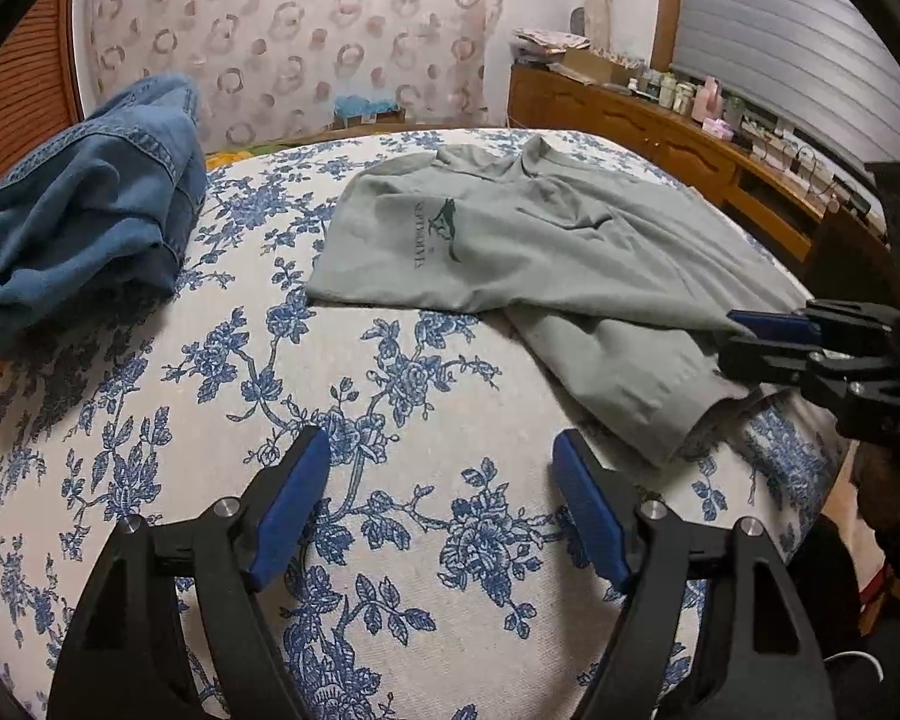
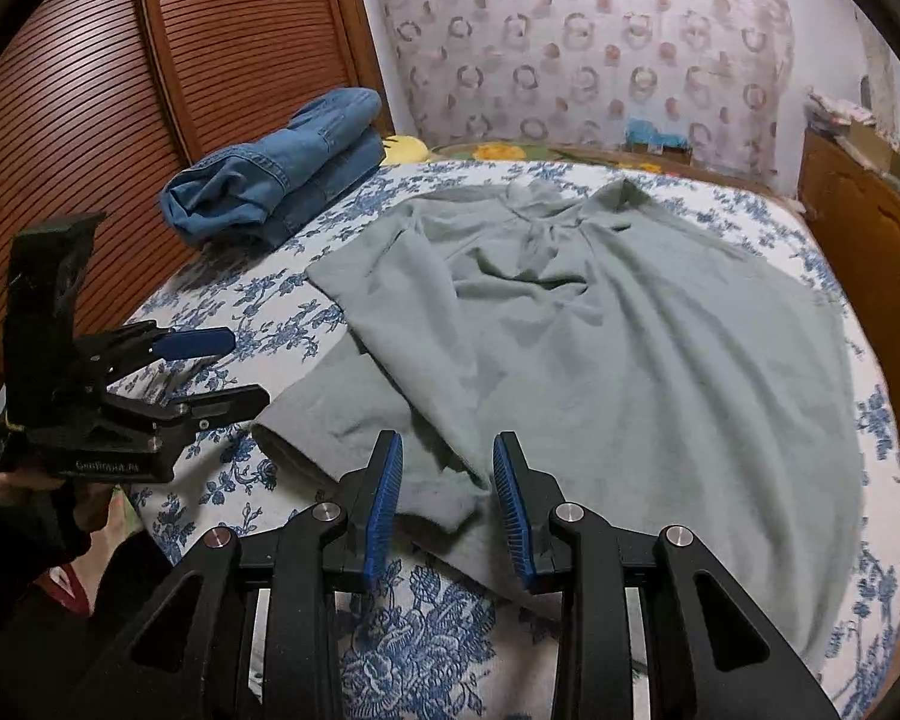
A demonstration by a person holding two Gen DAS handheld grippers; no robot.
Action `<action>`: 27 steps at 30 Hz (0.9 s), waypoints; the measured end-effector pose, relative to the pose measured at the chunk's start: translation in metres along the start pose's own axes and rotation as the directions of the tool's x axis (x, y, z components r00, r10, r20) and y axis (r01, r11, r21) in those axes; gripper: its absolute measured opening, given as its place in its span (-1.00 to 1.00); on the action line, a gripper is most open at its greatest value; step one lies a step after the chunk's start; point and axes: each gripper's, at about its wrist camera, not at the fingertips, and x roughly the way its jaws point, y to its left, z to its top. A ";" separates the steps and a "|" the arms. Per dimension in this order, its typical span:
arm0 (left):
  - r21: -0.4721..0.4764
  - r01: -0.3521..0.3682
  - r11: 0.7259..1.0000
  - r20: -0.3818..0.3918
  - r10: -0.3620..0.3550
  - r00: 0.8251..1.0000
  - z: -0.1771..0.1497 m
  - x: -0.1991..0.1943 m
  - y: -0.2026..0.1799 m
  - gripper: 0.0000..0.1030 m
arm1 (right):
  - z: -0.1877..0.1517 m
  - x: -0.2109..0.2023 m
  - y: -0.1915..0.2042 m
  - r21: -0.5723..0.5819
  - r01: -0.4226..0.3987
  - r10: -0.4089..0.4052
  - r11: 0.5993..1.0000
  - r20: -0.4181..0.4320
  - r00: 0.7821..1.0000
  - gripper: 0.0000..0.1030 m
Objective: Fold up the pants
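Pants (image 2: 600,360), soft and gray-green, lie spread out on the bed (image 2: 426,648), which has a white cover with blue flowers. They are right in front of the right hand-held gripper (image 2: 447,495). Its blue fingers are spread apart, with a rumpled edge of the cloth lying between them, but they are not pinching it. In the left view the pants (image 1: 540,252) show a dark printed logo and sit ahead and to the right of the left hand-held gripper (image 1: 441,501). That one is spread wide too, over bare flowered cover (image 1: 390,360), and holds nothing. Folded blue jeans (image 1: 84,210) rest far ahead to its left, near the bed's edge.
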 end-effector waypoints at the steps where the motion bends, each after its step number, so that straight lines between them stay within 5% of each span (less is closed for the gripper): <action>1: 0.005 -0.006 1.000 0.002 0.006 1.000 -0.001 0.000 -0.001 0.54 | 0.001 0.003 -0.002 0.003 0.000 0.000 1.000 -0.009 1.000 -0.37; 12: 0.021 -0.020 1.000 0.022 0.020 1.000 -0.006 -0.002 -0.002 0.58 | 0.008 -0.006 0.005 -0.060 -0.003 0.004 0.998 0.015 1.000 -0.82; 20: -0.051 0.030 0.998 0.010 -0.029 1.000 -0.003 -0.011 0.005 0.56 | 0.012 -0.031 0.016 -0.103 0.044 -0.032 0.994 0.117 0.993 -0.86; 27: -0.075 0.038 0.996 0.104 -0.030 0.994 0.013 -0.033 0.000 0.49 | 0.012 -0.055 0.019 -0.113 0.055 -0.034 0.992 0.179 0.983 -0.86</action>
